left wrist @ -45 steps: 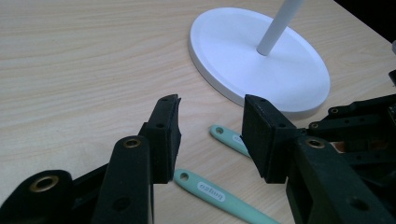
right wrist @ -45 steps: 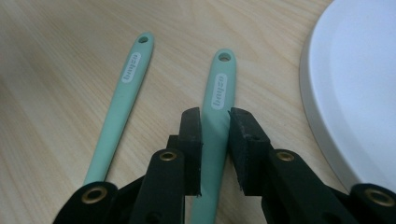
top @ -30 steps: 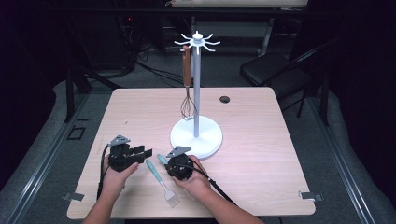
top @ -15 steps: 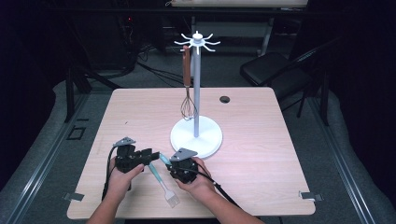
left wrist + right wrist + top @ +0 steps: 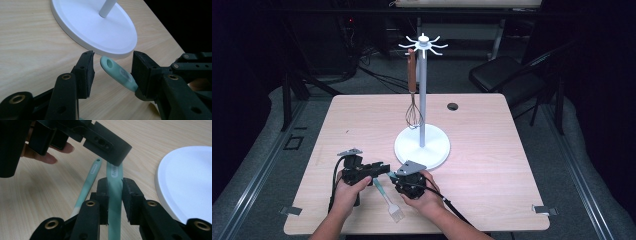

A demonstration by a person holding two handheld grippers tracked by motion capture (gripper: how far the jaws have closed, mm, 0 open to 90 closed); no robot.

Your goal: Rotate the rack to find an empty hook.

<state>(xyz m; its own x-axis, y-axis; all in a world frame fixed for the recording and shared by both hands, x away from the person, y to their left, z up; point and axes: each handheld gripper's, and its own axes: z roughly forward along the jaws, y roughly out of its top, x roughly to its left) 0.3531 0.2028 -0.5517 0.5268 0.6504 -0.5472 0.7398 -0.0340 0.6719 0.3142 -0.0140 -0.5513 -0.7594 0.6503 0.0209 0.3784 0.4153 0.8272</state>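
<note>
The right gripper point(image 5: 115, 197) clamps its fingers on a teal utensil handle point(image 5: 114, 195) near the table's point(image 5: 512, 165) near edge. The left gripper point(image 5: 112, 72) fingers, just closing slightly, stand open around the handle tip.

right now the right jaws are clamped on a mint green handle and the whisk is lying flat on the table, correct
Not quite. The right gripper is clamped on the mint green handle, as the right gripper view shows. But the whisk is not lying flat on the table: the high view shows it hanging from the top of the white stand.
</note>
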